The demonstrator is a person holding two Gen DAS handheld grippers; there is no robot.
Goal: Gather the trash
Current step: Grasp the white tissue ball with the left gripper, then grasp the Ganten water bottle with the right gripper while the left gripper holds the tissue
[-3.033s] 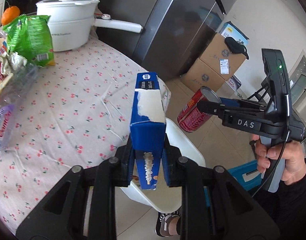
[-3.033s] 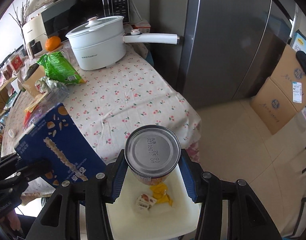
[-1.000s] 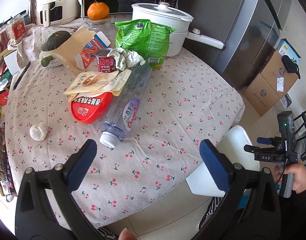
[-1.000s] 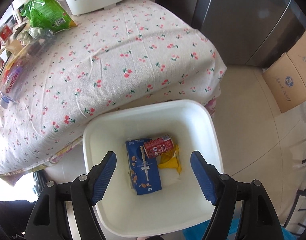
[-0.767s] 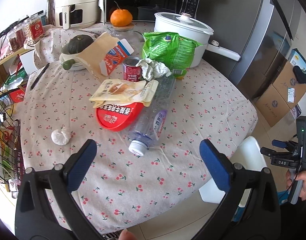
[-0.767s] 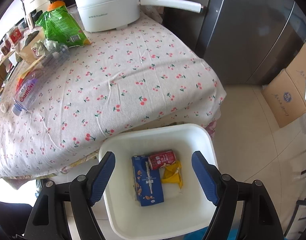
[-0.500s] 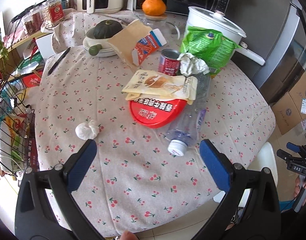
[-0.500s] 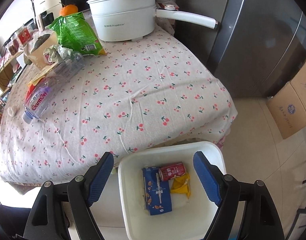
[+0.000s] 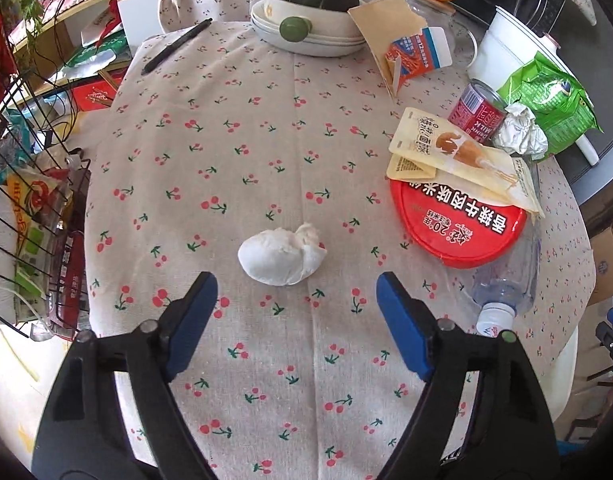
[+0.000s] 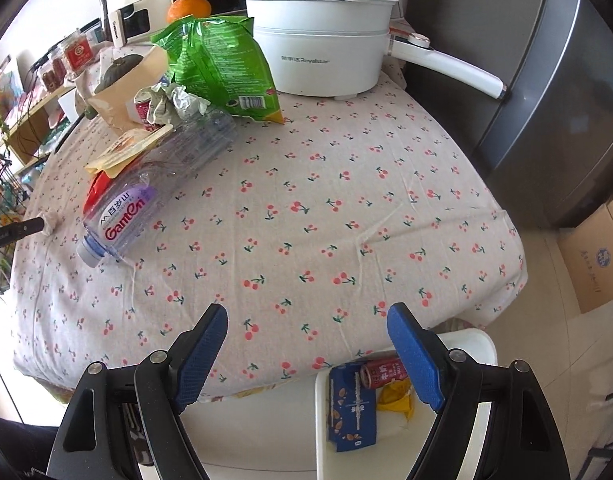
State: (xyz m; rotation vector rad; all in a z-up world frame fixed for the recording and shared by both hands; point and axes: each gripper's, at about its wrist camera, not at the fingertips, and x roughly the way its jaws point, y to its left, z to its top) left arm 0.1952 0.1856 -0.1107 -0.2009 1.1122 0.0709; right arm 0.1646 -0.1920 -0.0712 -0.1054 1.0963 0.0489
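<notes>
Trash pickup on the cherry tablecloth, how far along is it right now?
Done: the white bin holds a blue carton, a red can and a yellow wrapper. In hand: nothing. The left hand-held gripper is closing just short of the white crumpled wad; the right hand-held gripper is open and empty. Left: the wad, the clear bottle, red lid, green bag and milk can.

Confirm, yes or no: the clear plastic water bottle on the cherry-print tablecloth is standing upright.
No. The clear plastic water bottle lies on its side on the cherry-print tablecloth, cap toward the table edge.
</notes>
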